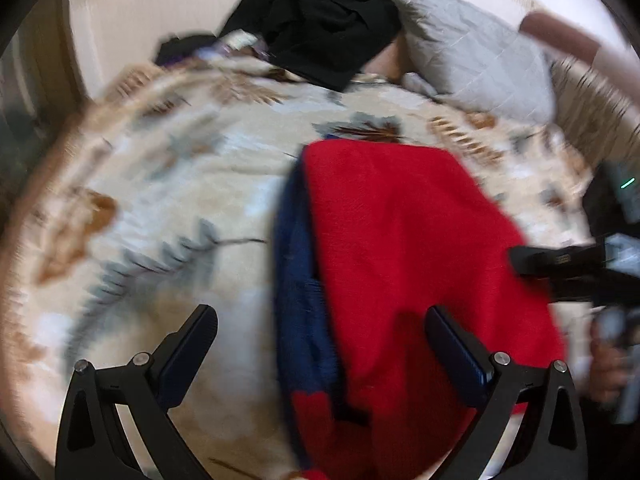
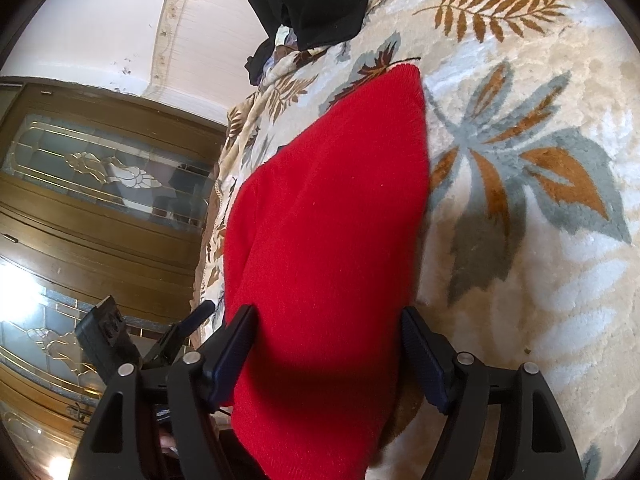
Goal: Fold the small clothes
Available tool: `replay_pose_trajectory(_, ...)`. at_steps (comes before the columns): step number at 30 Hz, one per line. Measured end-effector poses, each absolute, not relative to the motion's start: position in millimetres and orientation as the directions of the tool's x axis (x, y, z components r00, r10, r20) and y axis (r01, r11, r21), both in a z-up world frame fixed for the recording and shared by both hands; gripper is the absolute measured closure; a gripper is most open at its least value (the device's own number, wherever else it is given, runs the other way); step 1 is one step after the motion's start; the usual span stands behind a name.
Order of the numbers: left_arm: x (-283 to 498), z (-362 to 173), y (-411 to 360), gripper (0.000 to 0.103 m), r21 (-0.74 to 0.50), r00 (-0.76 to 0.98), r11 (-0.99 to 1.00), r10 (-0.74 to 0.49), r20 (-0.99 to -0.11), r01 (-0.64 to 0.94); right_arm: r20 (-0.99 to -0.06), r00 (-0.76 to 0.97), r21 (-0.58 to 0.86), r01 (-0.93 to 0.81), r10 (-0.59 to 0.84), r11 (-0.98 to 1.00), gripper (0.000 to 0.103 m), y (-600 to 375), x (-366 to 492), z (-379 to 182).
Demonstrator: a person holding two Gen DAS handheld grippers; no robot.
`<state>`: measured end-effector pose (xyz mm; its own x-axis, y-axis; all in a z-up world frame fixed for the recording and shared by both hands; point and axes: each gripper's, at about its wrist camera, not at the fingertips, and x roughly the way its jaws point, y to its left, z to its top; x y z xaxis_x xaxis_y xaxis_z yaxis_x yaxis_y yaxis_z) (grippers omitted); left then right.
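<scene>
Both grippers are sitting wide open, nothing pinched in either. The right gripper [image 2: 326,344] is straddling the near end of the red knit garment [image 2: 328,220]: red cloth is lying between its jaws, but I'm seeing a gap at each pad, so no grip yet.

The garment's long axis is running straight ahead, away from the right gripper's fingers, narrowing toward a far corner. That puts the right hand nearer and better lined up along it.

The left gripper [image 1: 322,342] is hovering over the same piece from the other side, view blurred. From there the red body is lying ahead and toward its right finger, with a navy blue part [image 1: 300,280] along the edge between the jaws. The right gripper's finger is showing at that view's far right edge, over the red cloth.

Judgement: the next fold is turning on that straight-ahead axis.

Surface: a plush cream blanket with leaf print [image 2: 520,200], soft, so the pads will likely be sinking in. Ahead of both: a black clothes pile [image 1: 320,20] and a grey quilted pillow [image 1: 472,48]. Off the right gripper's left side: a wooden door with patterned glass [image 2: 100,168].
</scene>
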<state>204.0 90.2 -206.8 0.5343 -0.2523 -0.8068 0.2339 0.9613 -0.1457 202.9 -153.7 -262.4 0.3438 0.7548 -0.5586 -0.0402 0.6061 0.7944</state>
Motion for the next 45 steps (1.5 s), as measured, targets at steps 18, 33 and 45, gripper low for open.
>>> replay_pose_trajectory(18, 217, -226, 93, 0.054, -0.519, 0.337, 0.825, -0.565, -0.753, 0.223, -0.585, 0.42, 0.707, -0.155, 0.693, 0.69, 0.045, -134, 203, -242)
replay_pose_trajectory(33, 217, -216, -19, 0.054, -0.427, 0.271, 0.819, -0.542, -0.796, 0.384, -0.645, 0.498, 0.648, -0.046, 0.58, 0.76, 0.04, -232, 189, -238)
replay_pose_trajectory(45, 198, -170, 4, 0.048, -0.245, 0.501, 0.906, -0.398, -0.769, 0.344, -0.584, 0.652, 0.582, -0.077, 0.483, 0.809, 0.073, -252, 163, -190)
